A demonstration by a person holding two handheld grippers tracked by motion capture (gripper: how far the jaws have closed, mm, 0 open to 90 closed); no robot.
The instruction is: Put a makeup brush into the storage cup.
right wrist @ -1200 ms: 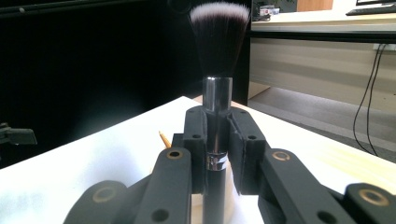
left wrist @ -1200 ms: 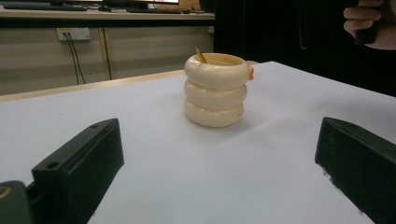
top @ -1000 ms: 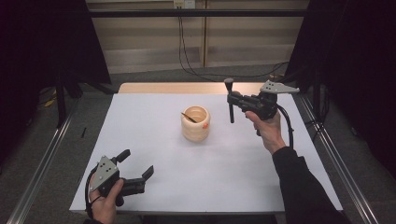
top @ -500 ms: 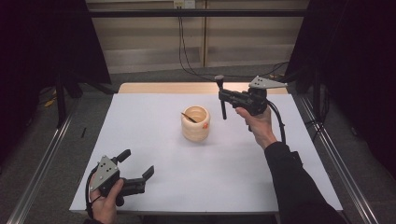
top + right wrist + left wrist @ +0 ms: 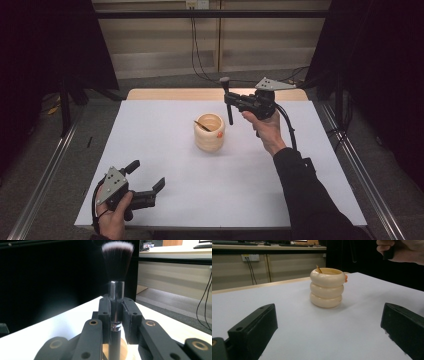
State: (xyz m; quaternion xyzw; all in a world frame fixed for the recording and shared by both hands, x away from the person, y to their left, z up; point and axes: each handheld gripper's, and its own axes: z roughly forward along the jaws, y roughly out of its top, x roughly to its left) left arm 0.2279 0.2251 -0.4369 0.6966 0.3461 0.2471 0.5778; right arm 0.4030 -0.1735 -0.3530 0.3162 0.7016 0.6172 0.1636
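A cream ribbed cup [image 5: 209, 132] [image 5: 327, 287] stands near the middle of the white table [image 5: 165, 125], with a thin brown stick leaning inside it. My right gripper [image 5: 230, 103] [image 5: 116, 310] hovers just right of the cup, above its rim, shut on a black makeup brush [image 5: 227, 100] [image 5: 116, 277]. The brush stands upright, bristles at the top. At the table's front left my left gripper [image 5: 148, 178] [image 5: 327, 332] stands open with nothing between its fingers, pointed toward the cup.
A wooden strip [image 5: 175, 94] runs along the table's far edge. Metal rails [image 5: 45, 165] flank both sides. Cables [image 5: 197, 45] hang down the back wall. Bare white surface lies between the cup and the left gripper.
My right gripper has carried the brush leftward, from the table's right side to just beside the cup. The left gripper has stayed where it was.
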